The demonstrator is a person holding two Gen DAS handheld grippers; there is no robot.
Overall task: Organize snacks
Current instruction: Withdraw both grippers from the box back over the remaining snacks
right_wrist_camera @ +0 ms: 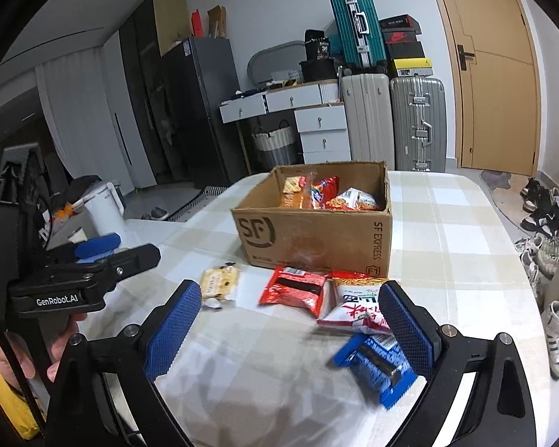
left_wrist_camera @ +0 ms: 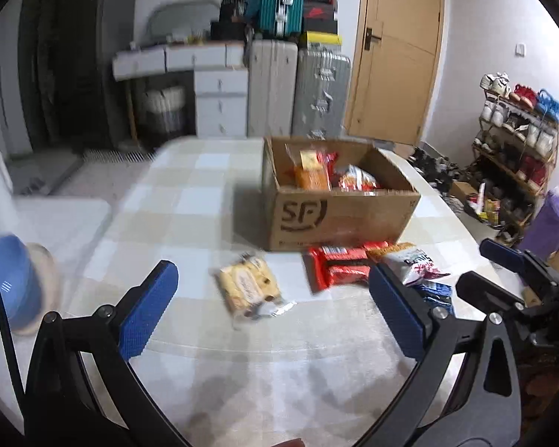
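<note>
Right wrist view, both tongs (right_wrist_camera: 290,320) (left_wrist_camera: 272,301) spread, blue packet (right_wrist_camera: 376,365) apparently near table edge (right_wrist_camera: 518,298), box (right_wrist_camera: 313,238) beyond.
</note>
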